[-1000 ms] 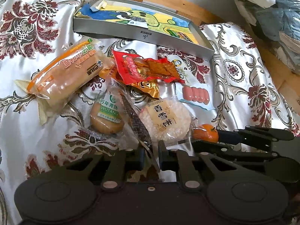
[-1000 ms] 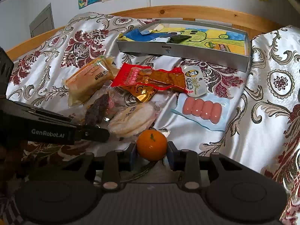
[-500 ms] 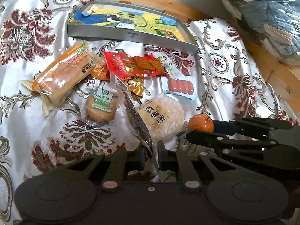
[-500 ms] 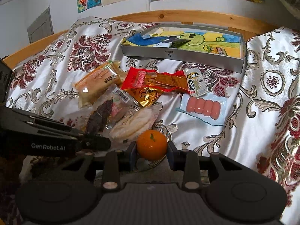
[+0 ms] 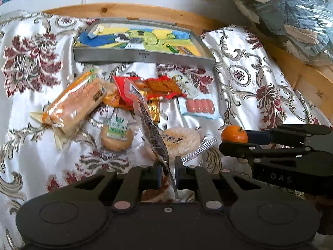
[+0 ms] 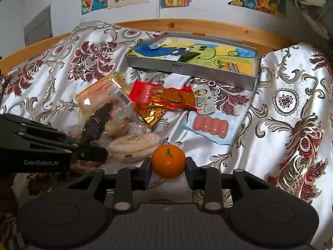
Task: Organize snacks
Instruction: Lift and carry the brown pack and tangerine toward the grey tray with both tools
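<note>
Bed (image 6: pixel 291 95): tray (image 6: pixel 193 68) at rear by headboard (image 6: pixel 208 28); snack pile in front w/ bread pack (image 5: pixel 77 104) left, sausage pack (image 5: pixel 199 106) right, rice cracker (image 5: pixel 181 139) nearest, beside round cake (image 5: pixel 116 135).

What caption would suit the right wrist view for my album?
Right tongs grip a small round orange tangerine above wrapped snacks scattered on a floral satin bedspread, grey rectangular tray beyond.

Glossy satin cloth (image 6: pixel 291 95); matt grey metal tray (image 6: pixel 208 71); shiny plastic wrappers (image 5: pixel 79 102); wooden rail (image 6: pixel 208 28).
</note>
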Motion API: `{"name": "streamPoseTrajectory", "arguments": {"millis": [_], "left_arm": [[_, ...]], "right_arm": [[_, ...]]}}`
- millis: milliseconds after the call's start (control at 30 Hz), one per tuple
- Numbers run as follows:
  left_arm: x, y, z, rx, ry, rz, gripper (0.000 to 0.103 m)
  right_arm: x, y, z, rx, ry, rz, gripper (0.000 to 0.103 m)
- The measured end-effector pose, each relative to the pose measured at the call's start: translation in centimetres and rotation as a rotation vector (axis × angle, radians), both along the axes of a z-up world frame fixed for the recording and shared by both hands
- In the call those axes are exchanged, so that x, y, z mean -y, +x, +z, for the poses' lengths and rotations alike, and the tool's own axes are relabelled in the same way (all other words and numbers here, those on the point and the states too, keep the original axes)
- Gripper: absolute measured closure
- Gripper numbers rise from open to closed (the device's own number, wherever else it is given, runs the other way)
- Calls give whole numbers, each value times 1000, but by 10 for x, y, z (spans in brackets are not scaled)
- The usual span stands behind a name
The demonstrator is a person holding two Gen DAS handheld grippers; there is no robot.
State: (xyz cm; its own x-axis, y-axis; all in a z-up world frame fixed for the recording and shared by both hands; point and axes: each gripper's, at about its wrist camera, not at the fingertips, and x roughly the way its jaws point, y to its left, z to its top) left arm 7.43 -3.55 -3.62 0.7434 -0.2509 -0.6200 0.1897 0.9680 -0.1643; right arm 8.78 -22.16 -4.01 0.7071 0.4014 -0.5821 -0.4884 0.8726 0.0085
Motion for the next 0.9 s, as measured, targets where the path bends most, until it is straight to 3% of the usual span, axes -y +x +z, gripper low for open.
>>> {"name": "streamPoseTrajectory", "arguments": {"millis": [300, 500, 900], "left_arm": [[4, -3, 15, 95, 47, -25, 90], [7, 3, 22, 110, 53, -47, 90], [6, 88, 54, 156, 26, -20, 90]], "right_arm": [[7, 6, 3, 4, 47, -11, 66], [7, 6, 10, 31, 75, -4, 66], [7, 49, 40, 124, 110, -8, 66]]}}
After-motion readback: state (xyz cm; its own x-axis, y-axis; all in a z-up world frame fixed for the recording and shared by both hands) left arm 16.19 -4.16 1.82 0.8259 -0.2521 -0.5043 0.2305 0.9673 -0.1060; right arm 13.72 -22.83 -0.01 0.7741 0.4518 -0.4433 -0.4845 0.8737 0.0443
